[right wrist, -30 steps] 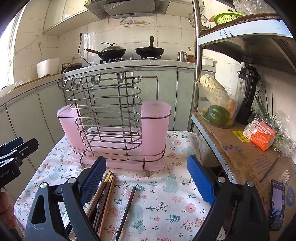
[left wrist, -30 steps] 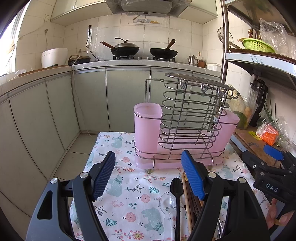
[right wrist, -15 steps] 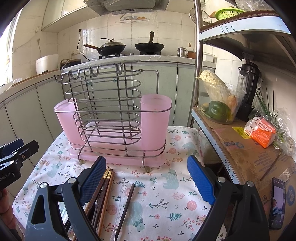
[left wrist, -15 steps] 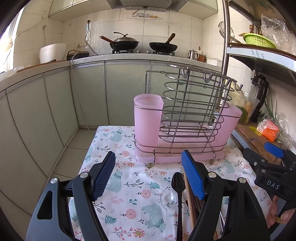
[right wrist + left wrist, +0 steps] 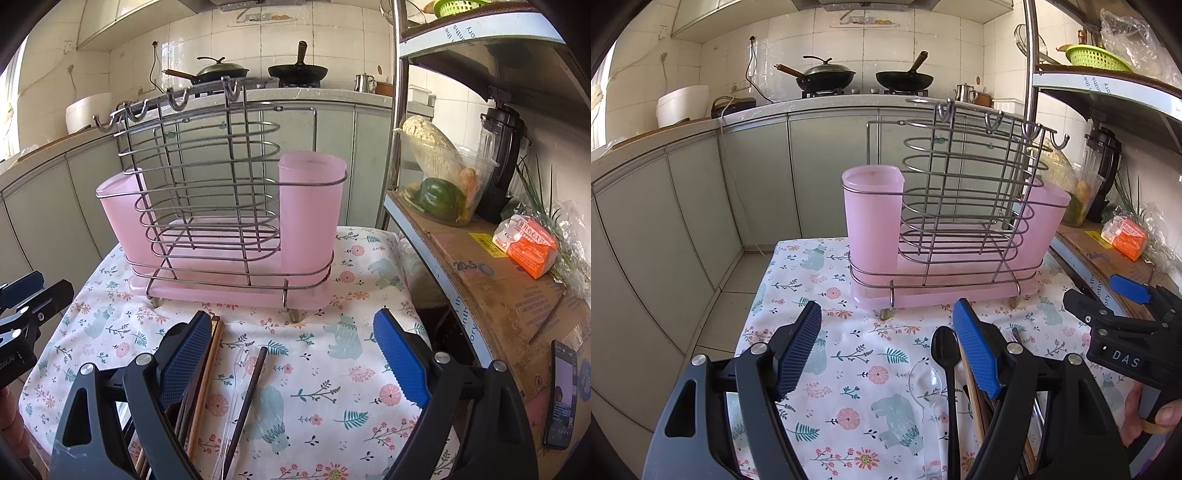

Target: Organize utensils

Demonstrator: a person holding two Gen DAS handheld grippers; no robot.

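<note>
Hovering with fingers wide apart and empty, left gripper point(image 5: 886, 347) just short of the pink utensil rack point(image 5: 945, 236); black spoon point(image 5: 945, 360) and chopsticks point(image 5: 971, 398) flat on the floral cloth point(image 5: 849, 354) before that rack. Hanging likewise spread and empty, right gripper point(image 5: 295, 358) before the rack point(image 5: 229, 221), chopsticks point(image 5: 207, 373) under its left finger.

I see the empty pink-cupped wire rack point(image 5: 945, 240) upright mid-frame; black spoon point(image 5: 946, 369), clear spoon point(image 5: 925, 384) and chopsticks point(image 5: 207, 373) lie flat below it.
</note>
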